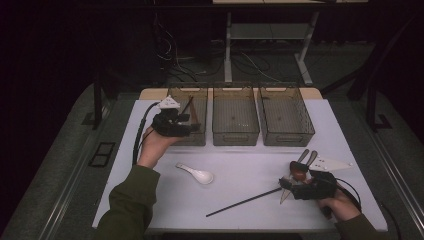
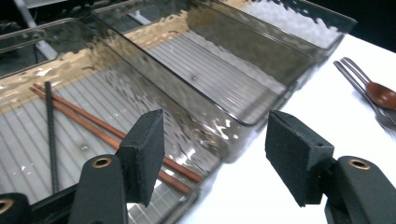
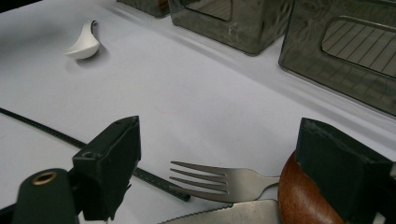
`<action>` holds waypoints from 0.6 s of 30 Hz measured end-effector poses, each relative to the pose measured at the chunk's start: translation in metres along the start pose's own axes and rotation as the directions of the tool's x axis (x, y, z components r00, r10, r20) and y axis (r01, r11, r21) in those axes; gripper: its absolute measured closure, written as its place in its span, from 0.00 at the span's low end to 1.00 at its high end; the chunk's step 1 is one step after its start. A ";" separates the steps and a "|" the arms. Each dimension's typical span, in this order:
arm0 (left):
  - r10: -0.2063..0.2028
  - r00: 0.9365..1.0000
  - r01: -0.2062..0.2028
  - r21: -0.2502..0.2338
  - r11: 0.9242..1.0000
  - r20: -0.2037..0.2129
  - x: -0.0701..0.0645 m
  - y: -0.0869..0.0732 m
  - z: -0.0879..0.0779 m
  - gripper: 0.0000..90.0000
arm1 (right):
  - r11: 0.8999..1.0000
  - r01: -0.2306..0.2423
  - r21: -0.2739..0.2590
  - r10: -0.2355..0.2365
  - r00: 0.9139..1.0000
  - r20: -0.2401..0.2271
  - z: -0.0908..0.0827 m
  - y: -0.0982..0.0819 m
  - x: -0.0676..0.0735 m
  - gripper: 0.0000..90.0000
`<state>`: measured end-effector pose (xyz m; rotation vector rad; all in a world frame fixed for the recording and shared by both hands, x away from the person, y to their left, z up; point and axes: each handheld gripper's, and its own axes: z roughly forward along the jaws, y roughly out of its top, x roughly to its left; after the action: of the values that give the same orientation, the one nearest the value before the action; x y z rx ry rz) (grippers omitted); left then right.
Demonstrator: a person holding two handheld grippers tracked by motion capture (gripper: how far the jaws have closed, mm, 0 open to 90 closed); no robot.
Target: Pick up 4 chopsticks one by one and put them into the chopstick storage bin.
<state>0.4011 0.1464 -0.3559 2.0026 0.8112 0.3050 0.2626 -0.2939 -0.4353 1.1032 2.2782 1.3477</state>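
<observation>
My left gripper [image 1: 186, 125] hovers at the near end of the left smoked-plastic bin [image 1: 175, 93], jaws open with nothing between them [image 2: 217, 158]. In that bin lie two brown chopsticks [image 2: 93, 119] and one black chopstick [image 2: 50, 135]. My right gripper [image 1: 292, 181] rests low at the table's right front, also open [image 3: 217, 140]. Between its jaws lie a steel fork [image 3: 210, 179] and a serrated knife blade [image 3: 233, 214]; a brown wooden spoon [image 3: 303, 200] sits under its right pad. A second black chopstick [image 1: 245, 201] and a white ceramic spoon [image 1: 198, 174] lie on the white table [image 1: 240, 165].
The middle bin [image 1: 235, 134] and the right bin [image 1: 286, 136] stand in a row beside the left one along the table's back. Fork handles [image 1: 307, 157] stick out beyond my right gripper. Table legs and cables show on the dark floor behind.
</observation>
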 end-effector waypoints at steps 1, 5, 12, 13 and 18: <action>0.006 1.000 -0.006 -0.001 1.000 0.005 -0.003 -0.001 -0.001 0.40 | 1.000 0.000 -0.002 0.000 1.000 0.000 0.000 0.000 0.000 0.16; 0.029 0.999 -0.029 0.010 1.000 0.015 -0.015 -0.005 -0.003 0.38 | 1.000 0.001 -0.001 -0.001 1.000 0.000 0.000 0.000 0.000 0.16; 0.057 0.998 -0.058 0.014 0.998 0.026 -0.037 -0.014 -0.005 0.34 | 1.000 -0.003 0.000 0.003 1.000 0.001 0.000 0.000 0.000 0.16; 0.060 0.998 -0.060 0.011 0.998 0.030 -0.041 -0.016 -0.005 0.33 | 1.000 -0.003 0.000 0.003 1.000 0.001 0.000 0.000 0.000 0.16; 0.075 0.996 -0.075 0.010 0.997 0.052 -0.056 -0.025 -0.004 0.31 | 1.000 -0.001 -0.002 0.001 1.000 0.003 0.000 0.000 0.000 0.16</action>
<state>0.3463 0.1214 -0.3685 2.0471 0.7084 0.2914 0.2626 -0.2943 -0.4351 1.1045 2.2738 1.3479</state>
